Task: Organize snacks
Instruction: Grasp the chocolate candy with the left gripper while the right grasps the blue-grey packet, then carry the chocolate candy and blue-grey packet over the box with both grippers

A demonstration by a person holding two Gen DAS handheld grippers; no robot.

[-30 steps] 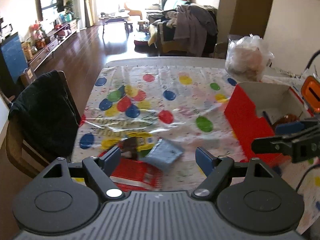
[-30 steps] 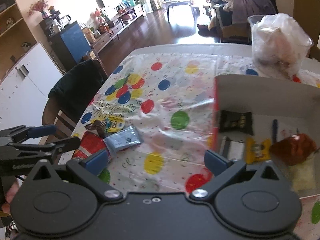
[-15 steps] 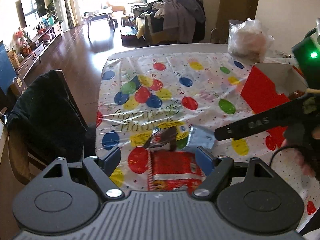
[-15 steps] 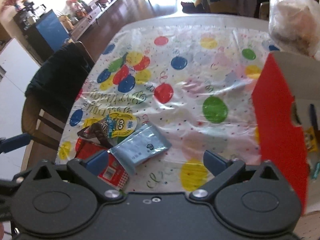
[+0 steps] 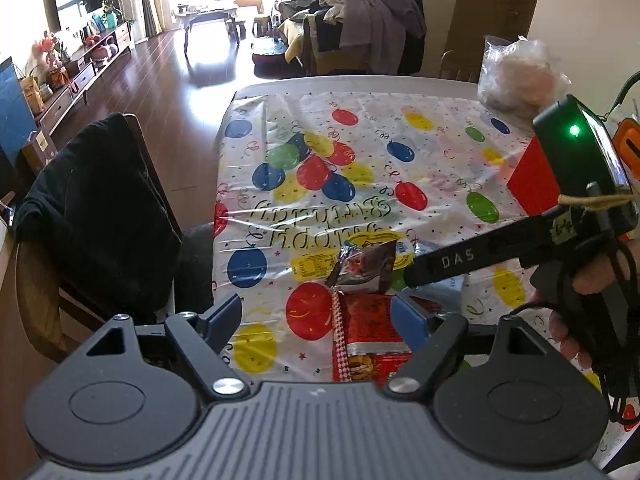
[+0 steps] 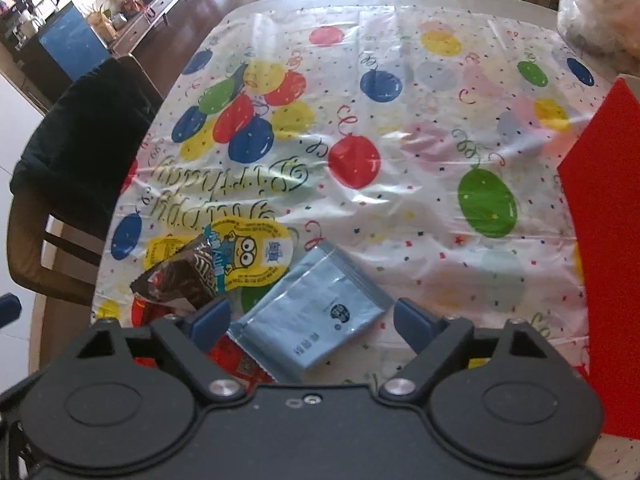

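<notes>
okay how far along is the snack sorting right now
Done: cannot tell, since the red box shows only its outer wall.
In hand: nothing. The right gripper is closing around the pale blue packet, pads not yet pressing.
Left: that packet, the brown wrapper, yellow pouch and red bag.

Right tongs (image 6: 311, 322) closing around pale blue packet (image 6: 310, 320) on tablecloth (image 6: 400, 208).

glossy plastic tablecloth (image 6: 400, 208); shiny foil grey-blue packet (image 6: 312, 316); matt red cardboard box (image 6: 604, 240).
</notes>
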